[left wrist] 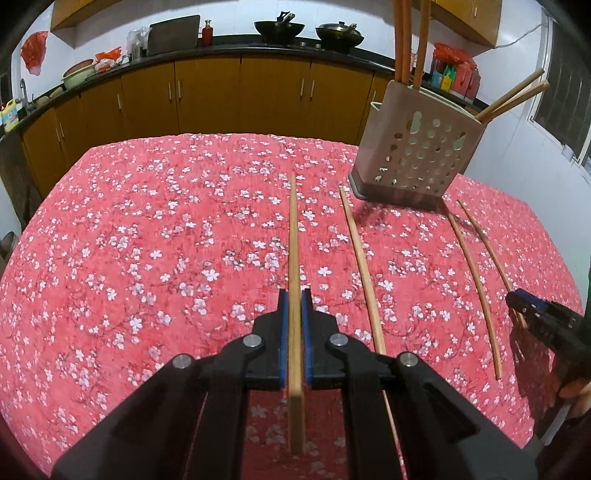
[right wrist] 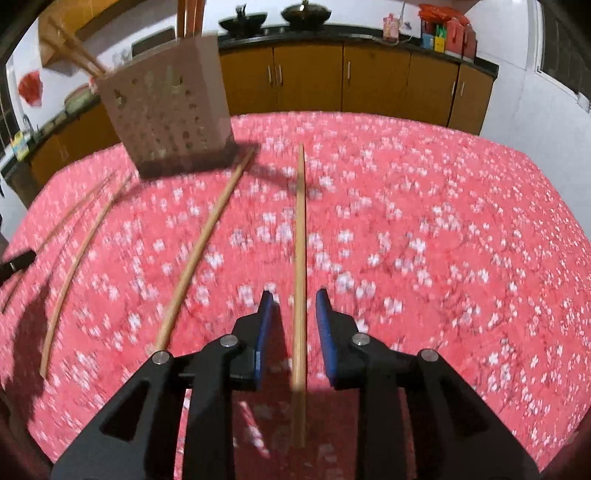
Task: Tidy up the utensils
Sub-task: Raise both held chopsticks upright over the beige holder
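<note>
My left gripper (left wrist: 294, 297) is shut on a wooden chopstick (left wrist: 293, 229), whose far tip points across the red floral cloth. Three more chopsticks lie to its right: one (left wrist: 360, 269), a curved one (left wrist: 474, 291) and a thin one (left wrist: 484, 243). My right gripper (right wrist: 294, 295) is open, its blue pads (right wrist: 266, 317) apart on either side of a chopstick (right wrist: 301, 229) without touching it. This view is blurred. The right gripper also shows in the left wrist view, as a dark gripper (left wrist: 517, 301) at the thin chopstick's near end. A beige perforated holder (left wrist: 417, 147) (right wrist: 166, 110) stands behind with several chopsticks (left wrist: 406, 40) in it.
The table's red cloth (left wrist: 147, 240) reaches toward wooden cabinets (left wrist: 207, 92) under a dark counter with woks (left wrist: 279, 27). In the right wrist view, another chopstick (right wrist: 203, 254) and a curved one (right wrist: 77, 266) lie left of my jaws. A window (left wrist: 569, 103) is at the right.
</note>
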The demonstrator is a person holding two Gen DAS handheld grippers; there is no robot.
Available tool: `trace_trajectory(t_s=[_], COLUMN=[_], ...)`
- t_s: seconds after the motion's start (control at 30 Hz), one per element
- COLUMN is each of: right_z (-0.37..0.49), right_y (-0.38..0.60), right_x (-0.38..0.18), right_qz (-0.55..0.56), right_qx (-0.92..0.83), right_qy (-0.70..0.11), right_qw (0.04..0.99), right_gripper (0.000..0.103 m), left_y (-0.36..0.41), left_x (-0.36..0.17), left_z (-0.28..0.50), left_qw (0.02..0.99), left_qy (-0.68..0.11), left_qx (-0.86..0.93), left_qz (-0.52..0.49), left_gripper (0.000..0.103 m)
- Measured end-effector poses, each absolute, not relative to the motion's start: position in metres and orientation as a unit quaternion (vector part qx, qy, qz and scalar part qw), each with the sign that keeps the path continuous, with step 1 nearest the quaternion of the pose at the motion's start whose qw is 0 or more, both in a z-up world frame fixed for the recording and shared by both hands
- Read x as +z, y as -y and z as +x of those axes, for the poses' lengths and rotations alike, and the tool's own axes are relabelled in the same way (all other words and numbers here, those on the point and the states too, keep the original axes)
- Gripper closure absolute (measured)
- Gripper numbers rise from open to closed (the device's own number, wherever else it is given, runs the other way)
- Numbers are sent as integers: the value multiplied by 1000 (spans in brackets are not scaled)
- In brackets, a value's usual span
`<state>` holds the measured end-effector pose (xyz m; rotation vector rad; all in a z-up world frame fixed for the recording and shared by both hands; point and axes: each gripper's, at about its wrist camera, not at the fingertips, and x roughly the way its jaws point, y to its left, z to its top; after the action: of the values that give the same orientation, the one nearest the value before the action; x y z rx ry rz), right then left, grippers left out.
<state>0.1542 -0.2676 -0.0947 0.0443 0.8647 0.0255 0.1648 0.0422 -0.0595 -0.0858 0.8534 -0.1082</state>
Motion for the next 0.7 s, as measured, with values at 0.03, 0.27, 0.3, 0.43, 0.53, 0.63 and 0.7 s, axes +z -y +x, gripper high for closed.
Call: trace_trajectory(t_s=[0.03,0.27,0.3,0.43,0.53,0.63,0.7], right_z=[155,141,139,128,122,117,115], right_y=[268,279,281,289,293,295,297], right_x=[-93,-42,-36,-1,23,39,48], right_qz=[23,44,46,58,69,76,78], right_qx=[17,17,17,12,7,3,0], right_qy=[-425,-360,-350,-292,-249,-214,-196], right_qw=[905,932,935,954,966,974,978], right_gripper=[95,95,95,95,96,96,95], left_y=[-43,-50,-51,-52,-54,-54,-53], left_x=[-58,-27,-22,3,24,45,59], left_z=[164,156,155,150,143,137,133], left_qw=[909,925,927,939,949,957,963], left_qy=[-412,-374,-369,-337,-307,-277,-257], left_qx=[-52,-48,-47,-49,-53,-59,-62], left_qz=[-43,-48,-49,-52,-56,-59,-59], left_gripper=[95,95,95,95,95,95,95])
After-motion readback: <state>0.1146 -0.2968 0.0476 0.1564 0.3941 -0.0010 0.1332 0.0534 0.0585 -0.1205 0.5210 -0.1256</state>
